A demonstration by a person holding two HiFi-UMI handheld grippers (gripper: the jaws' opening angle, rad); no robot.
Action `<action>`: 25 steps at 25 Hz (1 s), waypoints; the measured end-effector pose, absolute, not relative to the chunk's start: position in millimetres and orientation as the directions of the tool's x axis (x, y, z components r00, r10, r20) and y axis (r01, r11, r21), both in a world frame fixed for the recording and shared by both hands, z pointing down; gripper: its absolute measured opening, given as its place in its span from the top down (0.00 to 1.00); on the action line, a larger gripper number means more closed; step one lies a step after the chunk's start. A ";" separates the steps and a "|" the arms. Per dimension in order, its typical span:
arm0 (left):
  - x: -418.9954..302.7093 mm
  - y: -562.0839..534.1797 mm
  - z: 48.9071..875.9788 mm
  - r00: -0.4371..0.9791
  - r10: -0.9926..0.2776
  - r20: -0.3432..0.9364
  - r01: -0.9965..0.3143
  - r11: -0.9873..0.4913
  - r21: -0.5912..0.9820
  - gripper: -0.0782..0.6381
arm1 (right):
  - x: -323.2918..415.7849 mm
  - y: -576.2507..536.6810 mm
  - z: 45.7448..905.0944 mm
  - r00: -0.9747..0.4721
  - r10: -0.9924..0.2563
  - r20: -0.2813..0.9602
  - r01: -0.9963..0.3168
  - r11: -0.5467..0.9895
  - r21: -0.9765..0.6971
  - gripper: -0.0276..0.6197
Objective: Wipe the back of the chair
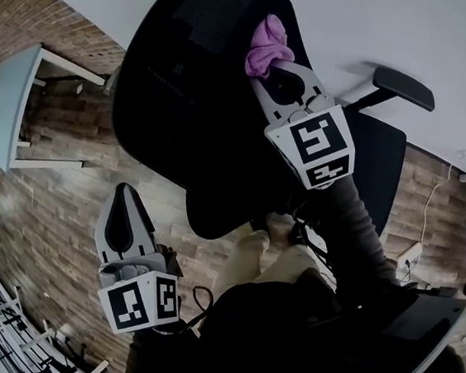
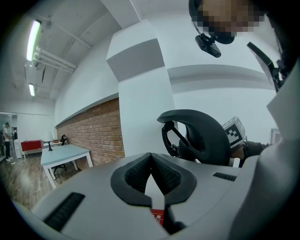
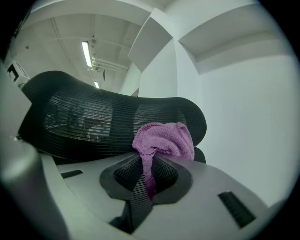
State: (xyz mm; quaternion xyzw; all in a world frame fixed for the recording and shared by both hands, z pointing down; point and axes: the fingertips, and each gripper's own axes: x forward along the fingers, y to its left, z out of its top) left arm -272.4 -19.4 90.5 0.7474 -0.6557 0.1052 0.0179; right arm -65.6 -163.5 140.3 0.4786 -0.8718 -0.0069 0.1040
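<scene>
A black mesh office chair (image 1: pixel 198 94) fills the middle of the head view, its back (image 3: pixel 93 122) toward me. My right gripper (image 1: pixel 274 65) is shut on a purple cloth (image 1: pixel 267 45), which is bunched against the upper right of the chair back. In the right gripper view the cloth (image 3: pixel 164 140) sticks out between the jaws and touches the mesh. My left gripper (image 1: pixel 122 205) hangs low at the left, away from the chair, jaws shut with nothing between them. The left gripper view shows the chair's headrest (image 2: pixel 201 136) beyond the shut jaws (image 2: pixel 151 161).
A light blue table (image 1: pixel 8 97) stands at the far left by a brick wall (image 1: pixel 51 27). The chair's armrest (image 1: pixel 403 87) juts out on the right. A cable (image 1: pixel 423 219) trails over the wooden floor at right. Metal racks (image 1: pixel 18 345) line the lower left.
</scene>
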 end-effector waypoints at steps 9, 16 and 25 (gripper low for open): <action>-273.2 4.6 83.2 0.101 -0.980 0.171 -0.986 -0.121 -0.114 0.88 | -89.3 -134.6 139.9 -0.579 -0.793 0.188 -0.790 0.603 0.110 0.88; -263.5 22.8 77.0 0.087 -0.984 0.155 -0.988 -0.105 -0.115 0.88 | -98.6 -107.1 139.5 -0.630 -0.751 0.196 -0.748 0.655 0.107 0.88; -249.8 43.4 73.9 0.073 -0.987 0.144 -0.989 -0.090 -0.115 0.88 | -114.5 -70.4 137.4 -0.703 -0.682 0.199 -0.676 0.729 0.108 0.88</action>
